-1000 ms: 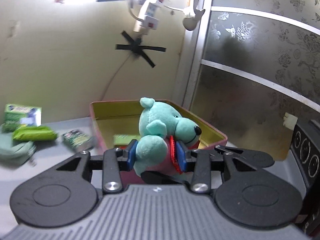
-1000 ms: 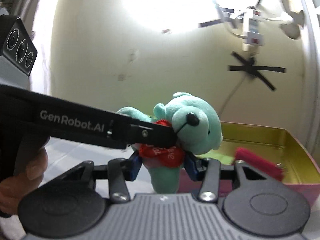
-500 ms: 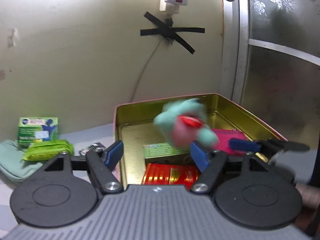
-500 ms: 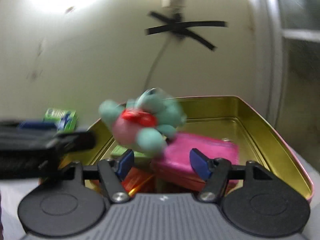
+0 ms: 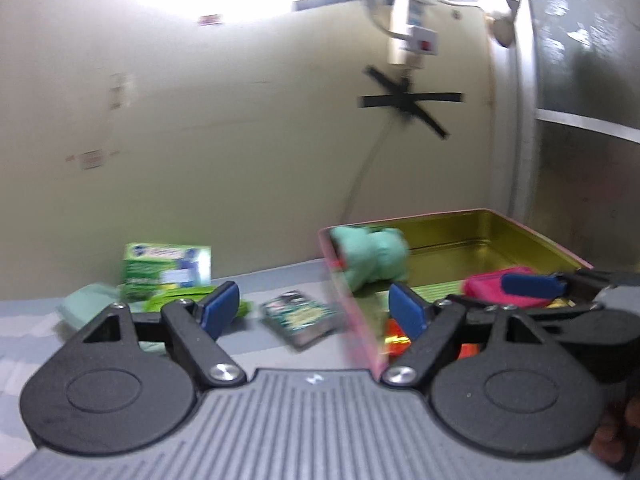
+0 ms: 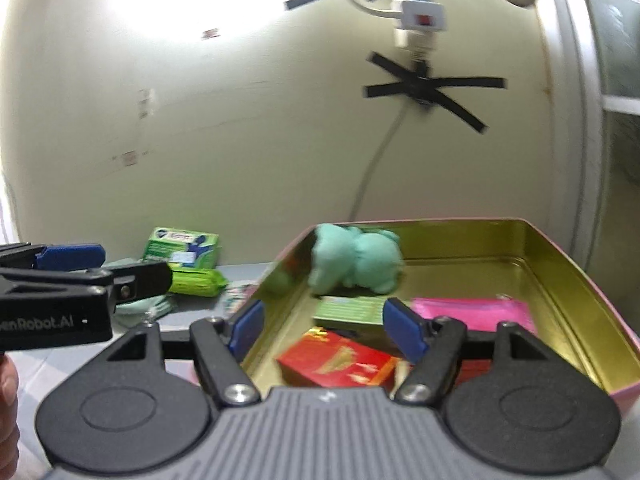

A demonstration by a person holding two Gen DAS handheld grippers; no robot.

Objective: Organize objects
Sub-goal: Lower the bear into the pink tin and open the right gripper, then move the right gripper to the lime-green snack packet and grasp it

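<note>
A teal teddy bear (image 5: 372, 258) (image 6: 356, 260) lies on its side in the far left corner of the open tin (image 5: 480, 211) (image 6: 560, 272), which is pink outside and gold inside. My left gripper (image 5: 314, 312) hovers just left of the tin's left wall; its jaws are opening and nothing is between them. My right gripper (image 6: 325, 326) sits over the tin's near left part, jaws also opening and empty. Each gripper shows at the edge of the other's view.
In the tin lie a pink pouch (image 6: 472, 312), a red box (image 6: 340, 364) and a green box (image 6: 348, 310). On the grey table to the left are a green carton (image 5: 166, 270), a bright green pack (image 6: 196, 282), a mint pouch (image 5: 86, 308) and a dark packet (image 5: 300, 316).
Both grippers held the bear, then opened and let it go. It fell into the tin and now rests at the far left corner. The left view has swung left.
</note>
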